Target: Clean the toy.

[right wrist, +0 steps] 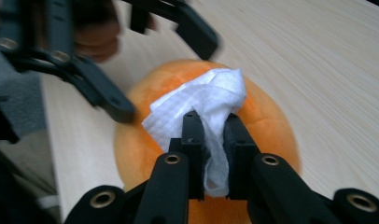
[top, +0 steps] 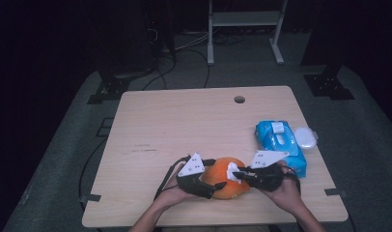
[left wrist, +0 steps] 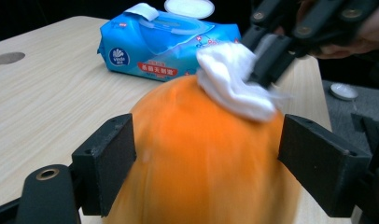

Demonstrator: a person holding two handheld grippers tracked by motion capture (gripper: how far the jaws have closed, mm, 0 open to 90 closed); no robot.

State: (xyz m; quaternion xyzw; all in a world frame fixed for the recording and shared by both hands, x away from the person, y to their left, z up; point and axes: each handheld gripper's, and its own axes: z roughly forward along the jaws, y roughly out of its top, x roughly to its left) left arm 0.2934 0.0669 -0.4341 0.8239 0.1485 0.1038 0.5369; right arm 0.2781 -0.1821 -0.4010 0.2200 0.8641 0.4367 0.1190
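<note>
Lying with its long axis from 9 to 3 o'clock on the bench (top: pixel 160 121), the smooth, rounded orange pumpkin (top: pixel 225 184) sits between the left gripper (top: pixel 211 186)'s parted jaws; the right gripper (top: pixel 238 175)'s jaws clamp a crumpled white wipe (top: pixel 232 171) against its top.

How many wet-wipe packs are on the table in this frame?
1. The blue wipe pack lies near the table's right edge, beyond the right gripper, lid flipped open. None seem hidden.
</note>
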